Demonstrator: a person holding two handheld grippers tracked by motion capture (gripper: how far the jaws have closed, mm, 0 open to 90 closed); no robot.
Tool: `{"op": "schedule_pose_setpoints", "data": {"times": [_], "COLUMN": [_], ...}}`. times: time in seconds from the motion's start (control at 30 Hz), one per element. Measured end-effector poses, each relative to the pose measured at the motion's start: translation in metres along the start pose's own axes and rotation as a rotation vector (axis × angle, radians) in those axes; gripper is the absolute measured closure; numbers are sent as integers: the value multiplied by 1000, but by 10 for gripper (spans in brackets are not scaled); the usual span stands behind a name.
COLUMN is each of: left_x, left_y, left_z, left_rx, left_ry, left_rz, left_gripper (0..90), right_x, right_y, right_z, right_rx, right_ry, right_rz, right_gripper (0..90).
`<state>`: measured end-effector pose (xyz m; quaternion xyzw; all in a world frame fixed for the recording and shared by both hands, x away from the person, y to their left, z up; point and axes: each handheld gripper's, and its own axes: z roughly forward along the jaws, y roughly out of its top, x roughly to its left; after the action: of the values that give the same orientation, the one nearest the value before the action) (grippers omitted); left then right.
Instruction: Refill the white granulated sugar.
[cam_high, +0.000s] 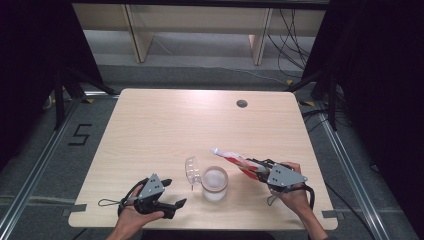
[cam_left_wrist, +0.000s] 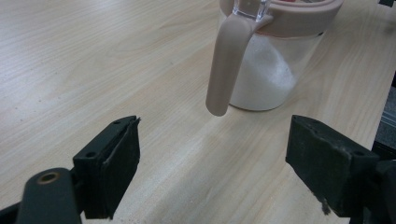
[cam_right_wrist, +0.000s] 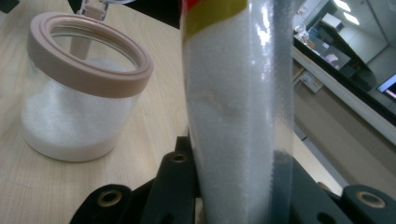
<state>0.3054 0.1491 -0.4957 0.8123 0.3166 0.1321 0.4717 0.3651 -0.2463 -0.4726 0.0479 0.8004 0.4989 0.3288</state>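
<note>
Clamping a sachet of white granules, the right gripper holds it just right of the open jar. The left gripper rests released, its jaws spread before the jar's handle. Tilting the sachet short of the rim would likely scatter granules across the table.

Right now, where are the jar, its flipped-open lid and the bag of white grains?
jar (cam_right_wrist: 70, 126), right gripper view, clear side wall.
lid (cam_high: 192, 171), high view, its clear dome.
bag (cam_right_wrist: 233, 121), right gripper view, its grain-filled middle.
</note>
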Motion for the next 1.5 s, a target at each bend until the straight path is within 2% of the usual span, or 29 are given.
{"op": "schedule_pose_setpoints", "data": {"times": [0.13,0.17,0.27,0.4,0.43,0.5,0.67,0.7,0.73,0.93,0.97,1.0,1.03,1.2,1.23,1.27,1.33,1.43,1.5], "left_x": [0,0,0,0,0,0,0,0,0,-1,-1,0,1,1,1,1,1,1,1], "left_y": [0,0,0,0,0,0,0,0,0,0,0,0,0,-1,-1,-1,0,-1,0], "left_z": [0,0,0,0,0,0,0,0,0,2,2,2,1,2,2,1,1,2,1], "left_rx": [4,0,0,-1,-1,-2,-2,-2,-2,-6,-7,-6,2,0,2,3,1,1,2], "left_ry": [4,1,-1,-1,0,-1,-1,2,3,0,1,2,2,2,2,3,2,2,3], "left_rz": [5,5,0,0,0,0,-1,0,0,-7,-5,-7,6,0,0,1,2,-6,-3], "left_gripper": [172,172,172,172,172,172,172,172,172,172,172,172,172,172,172,172,172,172,172], "right_x": [-1,0,-1,-3,-4,-6,-7,-7,-7,-9,-10,-10,-10,-10,-9,-11,-12,-13,-13], "right_y": [-3,-6,-6,-7,-8,-10,-11,-11,-13,-15,-16,-16,-16,-16,-16,-17,-18,-20,-21], "right_z": [2,2,2,1,0,-2,-6,-6,-9,-17,-18,-20,-21,-22,-23,-24,-25,-26,-27], "right_rx": [13,18,9,23,29,49,59,59,67,72,69,80,79,81,89,79,87,81,79], "right_ry": [3,2,1,-12,-18,-26,-34,-32,-37,-42,-62,-47,-56,-56,-49,-56,-54,-72,-66], "right_rz": [-2,31,31,49,86,93,116,105,131,139,143,149,159,170,184,170,178,219,223], "right_gripper": [805,805,805,804,804,803,801,800,800,799,799,798,798,797,797,796,795,791,790]}}
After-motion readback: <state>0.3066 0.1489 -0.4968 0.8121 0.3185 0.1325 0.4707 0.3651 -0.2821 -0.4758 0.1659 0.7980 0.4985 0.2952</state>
